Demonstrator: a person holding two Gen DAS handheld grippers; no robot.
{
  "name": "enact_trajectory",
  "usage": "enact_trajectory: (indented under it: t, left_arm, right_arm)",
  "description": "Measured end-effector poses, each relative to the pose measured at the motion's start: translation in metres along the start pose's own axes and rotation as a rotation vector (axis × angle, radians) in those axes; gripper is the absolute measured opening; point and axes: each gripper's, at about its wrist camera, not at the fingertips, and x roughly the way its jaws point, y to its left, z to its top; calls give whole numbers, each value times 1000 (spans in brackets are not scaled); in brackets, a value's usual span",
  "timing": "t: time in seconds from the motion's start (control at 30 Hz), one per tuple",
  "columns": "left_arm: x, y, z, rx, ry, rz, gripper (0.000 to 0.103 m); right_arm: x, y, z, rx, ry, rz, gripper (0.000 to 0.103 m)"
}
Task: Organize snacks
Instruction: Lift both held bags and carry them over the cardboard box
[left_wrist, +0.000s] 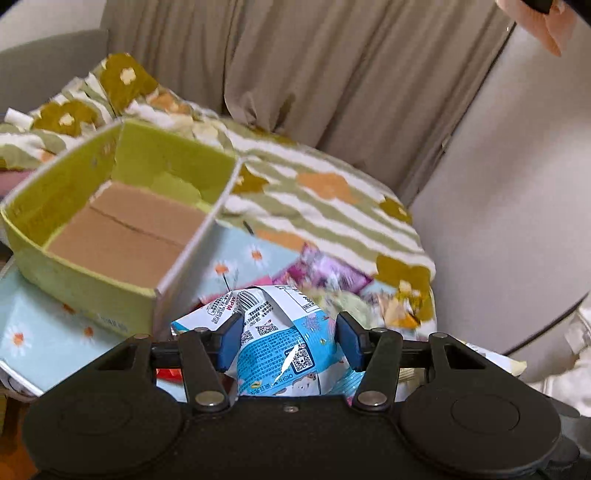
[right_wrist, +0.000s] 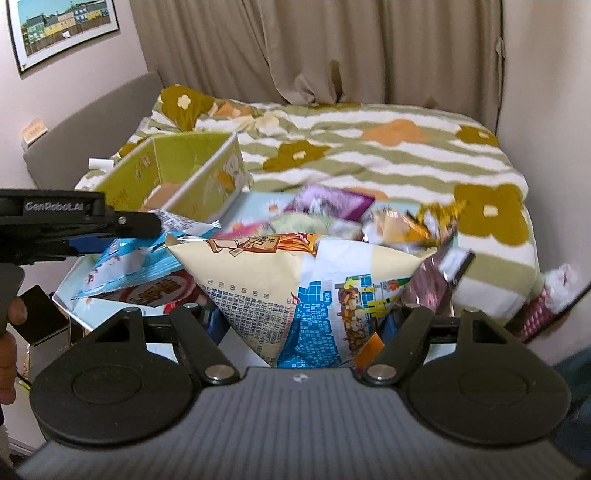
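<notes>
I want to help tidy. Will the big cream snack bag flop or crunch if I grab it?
Probably both: the cream snack bag looks puffed and creased where the right gripper holds it. Likely light, so squeeze gently; the contents may crush.

Green cardboard box (left_wrist: 110, 206) stands open-topped, its brown floor bare. Loose snack packets (right_wrist: 332, 210) crowd the daisy-print surface (left_wrist: 40, 332) beside it; the striped flowered blanket (right_wrist: 388, 155) beyond lies unobstructed.

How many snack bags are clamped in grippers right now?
2. A blue-and-white foil snack bag sits in the left gripper; a cream printed snack bag sits in the right gripper. More lie loose behind.
</notes>
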Motion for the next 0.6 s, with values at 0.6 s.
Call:
enact_trajectory:
  t: [0.6]
  left_arm:
    - [36, 137, 143, 83, -102, 33, 59]
  right_arm:
    - [96, 114, 142, -15, -108, 52, 89]
